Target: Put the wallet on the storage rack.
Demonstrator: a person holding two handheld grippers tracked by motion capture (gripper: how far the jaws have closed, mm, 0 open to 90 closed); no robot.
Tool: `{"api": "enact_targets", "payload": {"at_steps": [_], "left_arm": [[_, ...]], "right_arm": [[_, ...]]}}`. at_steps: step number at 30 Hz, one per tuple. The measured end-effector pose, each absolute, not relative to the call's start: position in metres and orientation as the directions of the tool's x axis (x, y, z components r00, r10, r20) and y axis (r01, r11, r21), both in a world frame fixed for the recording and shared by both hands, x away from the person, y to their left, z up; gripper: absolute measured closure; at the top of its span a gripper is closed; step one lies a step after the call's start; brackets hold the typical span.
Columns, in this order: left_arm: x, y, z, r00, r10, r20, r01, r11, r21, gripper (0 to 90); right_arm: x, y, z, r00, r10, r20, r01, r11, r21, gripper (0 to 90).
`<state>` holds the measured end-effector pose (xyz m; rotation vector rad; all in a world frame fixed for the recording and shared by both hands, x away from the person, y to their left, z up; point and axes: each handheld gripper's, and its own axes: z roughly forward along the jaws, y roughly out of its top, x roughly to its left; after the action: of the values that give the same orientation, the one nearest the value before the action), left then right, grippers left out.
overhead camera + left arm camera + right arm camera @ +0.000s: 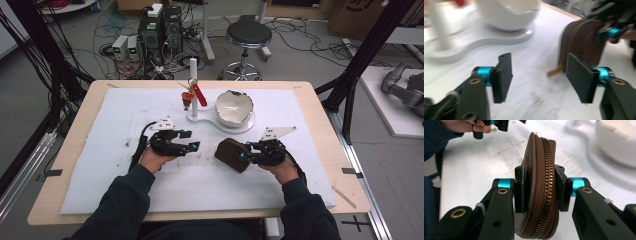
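Right gripper [537, 192] pinches a brown zippered pouch [537, 187] — pads pressed on both leather faces, zipper edge facing its camera, pouch held on edge just off the white mat [125, 190]. As far as the right gripper view shows, the zipper [546, 182] runs closed along the whole visible edge, with brass teeth meshed; I can't pick out the pull from there. Left gripper [539, 77] is spread, nothing between the pads; the pouch [581, 42] sits just ahead and to the right of its right jaw, apart from it, with a small tan tab [555, 71] hanging off the pouch's lower edge near that jaw — likely the zipper pull, but blur makes that a guess. From the high view, the two grippers [192, 146] [246, 152] face each other with the pouch [231, 154] between them, on the right one's side. Beyond both tools stands a white stand [220, 122] with a cracked-shell bowl [234, 106] and a post [193, 85] carrying keys with a red tag [200, 94]; it is untouched. Status, my read: pouch secured by one tool, done. Still left: left gripper has to close on that tab and work the zipper. No sign of the pouch being opened yet.
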<state>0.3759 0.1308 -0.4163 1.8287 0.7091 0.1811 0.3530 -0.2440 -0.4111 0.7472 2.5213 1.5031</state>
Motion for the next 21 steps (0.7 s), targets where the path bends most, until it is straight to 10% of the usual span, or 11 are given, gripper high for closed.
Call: {"api": "enact_targets", "payload": {"at_steps": [21], "left_arm": [[0.369, 0.237, -0.414, 0.641, 0.746, -0.180, 0.337, -0.062, 0.940, 25.9]], "right_arm": [[0.375, -0.242, -0.352, -0.852, 0.515, -0.089, 0.142, 0.392, 0.909, 67.3]]}}
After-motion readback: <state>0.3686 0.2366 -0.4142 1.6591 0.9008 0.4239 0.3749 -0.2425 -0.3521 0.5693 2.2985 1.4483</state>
